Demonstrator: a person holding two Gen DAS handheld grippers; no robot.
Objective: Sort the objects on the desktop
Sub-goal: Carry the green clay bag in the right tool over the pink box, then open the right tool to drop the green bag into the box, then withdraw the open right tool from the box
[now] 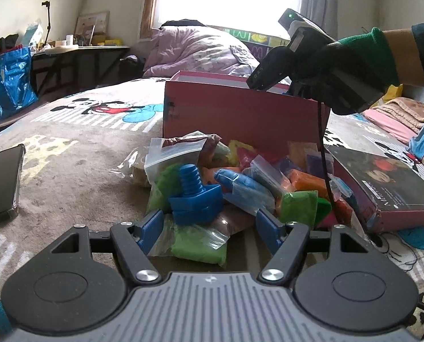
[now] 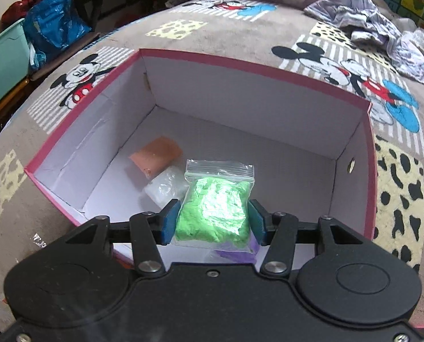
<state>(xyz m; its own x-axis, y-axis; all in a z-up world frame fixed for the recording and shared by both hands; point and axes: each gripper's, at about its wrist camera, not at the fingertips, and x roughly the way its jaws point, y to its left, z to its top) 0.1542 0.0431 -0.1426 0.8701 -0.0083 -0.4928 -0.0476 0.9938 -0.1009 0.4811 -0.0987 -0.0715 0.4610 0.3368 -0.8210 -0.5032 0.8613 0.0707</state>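
Observation:
A pile of small zip bags of coloured clay [image 1: 240, 176] lies on the bed in front of a pink box [image 1: 240, 108]. A blue toy bolt [image 1: 195, 196] sits on the pile. My left gripper [image 1: 209, 228] is open just before the pile, with the bolt near its left finger. My right gripper [image 2: 212, 219] hangs over the open pink box [image 2: 366, 142], jaws open on either side of a green clay bag [image 2: 214, 208]; I cannot tell whether the bag is gripped or loose. An orange bag [image 2: 157, 154], a white bag [image 2: 166, 185] and a purple bag [image 2: 234, 253] lie inside the box.
A phone [image 1: 2, 182] lies on the blanket at the left. The box lid [image 1: 389, 188] lies at the right of the pile. The right hand and its gripper [image 1: 320, 65] show above the box. A crumpled quilt [image 2: 354, 5] lies at the far end of the bed.

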